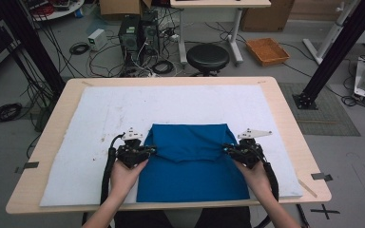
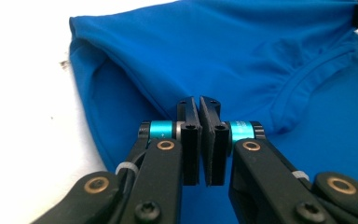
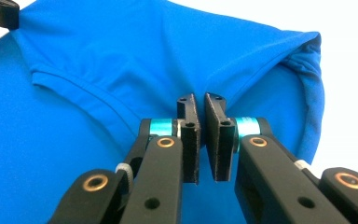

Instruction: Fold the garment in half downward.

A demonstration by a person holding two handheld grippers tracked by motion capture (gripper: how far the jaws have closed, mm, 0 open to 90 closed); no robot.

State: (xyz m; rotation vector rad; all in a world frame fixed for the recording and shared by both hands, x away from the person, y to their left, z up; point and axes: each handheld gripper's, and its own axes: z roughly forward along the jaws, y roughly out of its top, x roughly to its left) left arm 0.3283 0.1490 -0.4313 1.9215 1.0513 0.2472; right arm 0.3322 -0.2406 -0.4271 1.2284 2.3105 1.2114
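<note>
A blue shirt (image 1: 192, 166) lies on the white mat (image 1: 171, 102), its top part folded down toward me with the collar band (image 2: 307, 79) showing. My left gripper (image 1: 152, 150) sits at the left edge of that fold. In the left gripper view its pads (image 2: 199, 105) are pinched together on the blue fabric (image 2: 223, 51). My right gripper (image 1: 225, 148) is at the fold's right edge. There its pads (image 3: 199, 101) press on the doubled cloth (image 3: 121, 51). A hand holds each gripper from the near side.
The mat covers most of a wooden table (image 1: 285, 114). Beyond the far edge are a black stool (image 1: 207, 57), computer towers (image 1: 138, 33), loose cables and an orange tray (image 1: 267, 51) on the floor. Black frame posts stand at both sides.
</note>
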